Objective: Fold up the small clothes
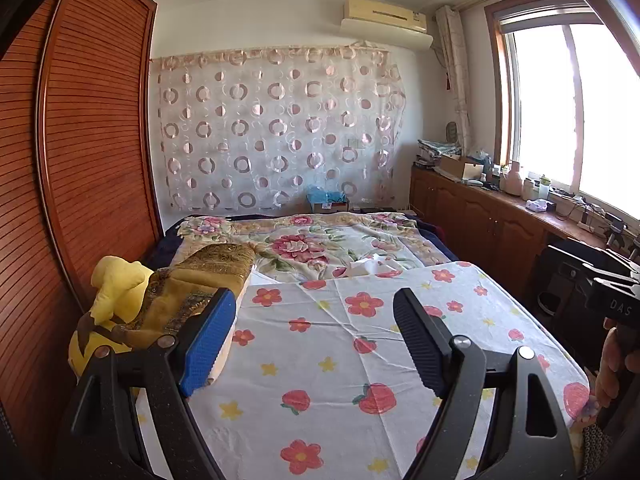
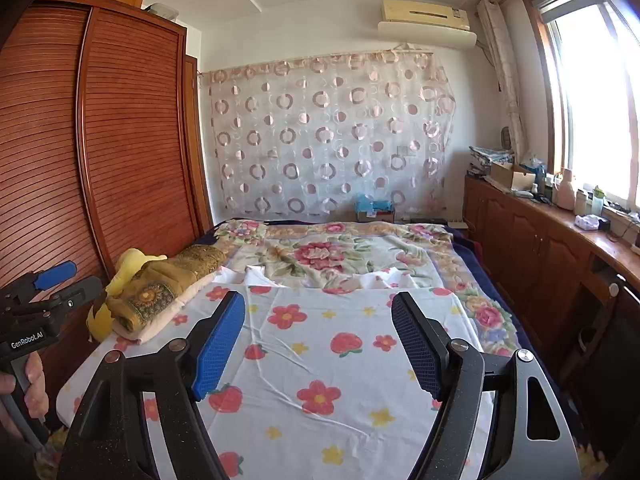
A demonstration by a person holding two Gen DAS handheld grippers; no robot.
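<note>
Beyond both wide-spread tongs, left (image 1: 312,312) and right (image 2: 318,314), small white garment (image 1: 366,266) far up the bed.

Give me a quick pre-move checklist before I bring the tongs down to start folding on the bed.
1. Left tongs open, nothing held: ok.
2. Right tongs open, nothing held: ok.
3. White sheet printed with red flowers and strawberries spread flat as work surface: ok, only light creases.
4. Small garment to fold located: cannot tell; a small crumpled white piece lies at the sheet's far edge, unclear what it is.
5. Yellow plush toy and folded brown patterned blanket out of the way: ok, both at the sheet's left edge.
6. Tongs apart from each other: ok, each shows only at the other view's edge.
</note>
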